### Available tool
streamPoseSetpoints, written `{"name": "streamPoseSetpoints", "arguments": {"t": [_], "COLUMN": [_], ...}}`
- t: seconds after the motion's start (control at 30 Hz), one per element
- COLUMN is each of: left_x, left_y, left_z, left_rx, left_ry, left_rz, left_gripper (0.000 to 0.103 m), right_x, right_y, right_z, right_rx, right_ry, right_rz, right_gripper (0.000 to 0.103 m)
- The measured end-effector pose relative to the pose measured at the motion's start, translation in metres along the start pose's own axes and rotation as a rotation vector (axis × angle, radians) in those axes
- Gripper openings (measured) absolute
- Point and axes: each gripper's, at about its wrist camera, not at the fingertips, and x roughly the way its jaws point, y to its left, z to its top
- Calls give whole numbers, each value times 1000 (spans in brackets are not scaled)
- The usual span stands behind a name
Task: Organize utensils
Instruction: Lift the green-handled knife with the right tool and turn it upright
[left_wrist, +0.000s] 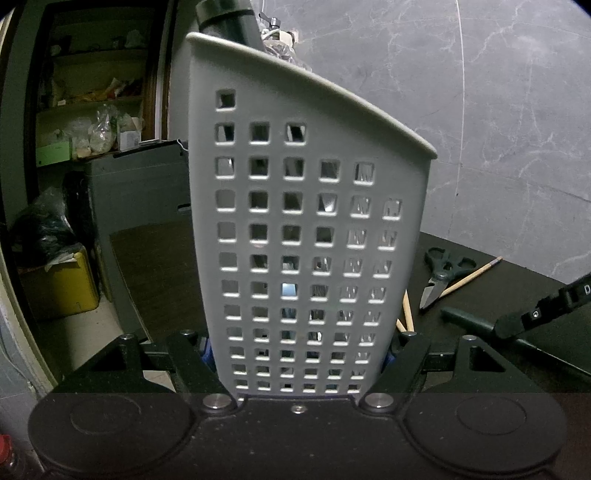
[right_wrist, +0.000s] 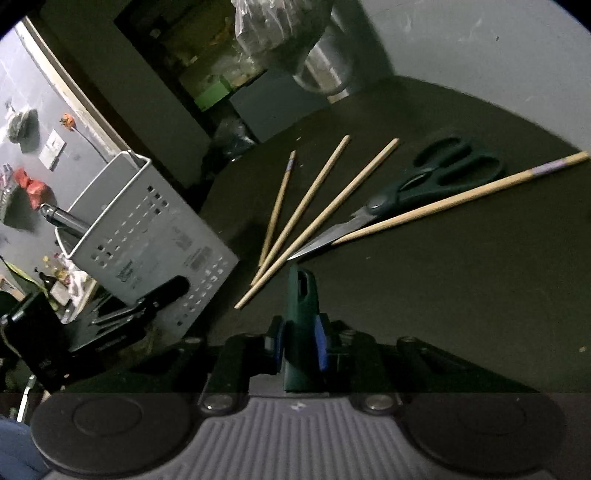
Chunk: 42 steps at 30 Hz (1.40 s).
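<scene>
Between the blue pads of my right gripper sits a dark green handle, pinched firmly, its end pointing at the scissors. Left of the scissors lie three chopsticks, and a fourth rests against the blade. Far left of the scissors stands the holder, clamped by my left gripper. I judge the pick is done; next I must carry the handle over the holder's rim and drop it inside.

I see a pale grey utensil caddy gridded with square holes, tan wooden chopsticks, dark green-handled scissors and a dark green handle.
</scene>
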Motion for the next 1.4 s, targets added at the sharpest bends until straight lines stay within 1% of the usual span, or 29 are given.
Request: {"name": "streamPoseSetpoints", "arguments": {"t": [0.1,0.2,0.27,0.3,0.33,0.37,0.47,0.53,0.57,0.6,0.63,0.67,0.7,0.83,0.9,1.0,1.03,1.13,1.17,1.2,1.27,1.4], "left_x": [2,3,4,4,4,4,4,4,4,4,3,4,4,5,4,4,4,3,3,3,3,4], "left_y": [-1,-1,-1,-1,-1,-1,0,0,0,0,0,1,1,2,3,3,3,3,3,3,3,1], "left_z": [-1,-3,-2,-2,-2,-2,-2,-2,-2,-2,-2,-1,-2,-1,-2,-2,-1,-2,-2,-2,-1,0], "left_rx": [1,2,3,2,2,3,1,-1,1,1,1,0,-2,-6,-6,-5,-5,-2,0,-1,1,6], "left_ry": [8,7,7,7,8,8,8,7,8,9,7,6,5,5,5,5,5,5,6,6,7,8], "left_rz": [2,2,2,2,2,2,0,-1,0,0,-1,-1,-2,-7,-8,-8,-8,-6,-5,-5,-5,2], "left_gripper": [76,76,76,76,76,76,76,76,76,76,76,76,76,76,76,76,76,76,76,76,76,75], "right_x": [2,6,11,13,15,18,26,32,35,38,38,38,38,39,37,32,32,33,34,35,35,31], "right_y": [17,36,46,49,52,55,61,63,64,67,67,67,65,61,52,25,17,-14,-21,-29,-40,-48], "right_z": [-2,-4,-4,-4,-4,-2,0,2,3,3,4,6,9,20,27,33,33,27,24,20,15,9], "right_rx": [-116,-227,-279,-288,-296,-309,-344,-360,-379,-404,-413,-406,-405,-369,-295,-111,-61,133,182,232,288,305], "right_ry": [2,17,31,35,38,41,44,46,50,56,64,79,93,139,151,120,111,75,63,48,19,-22], "right_rz": [-77,-144,-170,-177,-187,-200,-241,-253,-268,-288,-288,-283,-288,-278,-215,-73,-37,114,150,179,221,235], "right_gripper": [21,28,40,44,50,52,52,52,49,47,43,24,22,21,20,21,21,21,21,21,21,21]}}
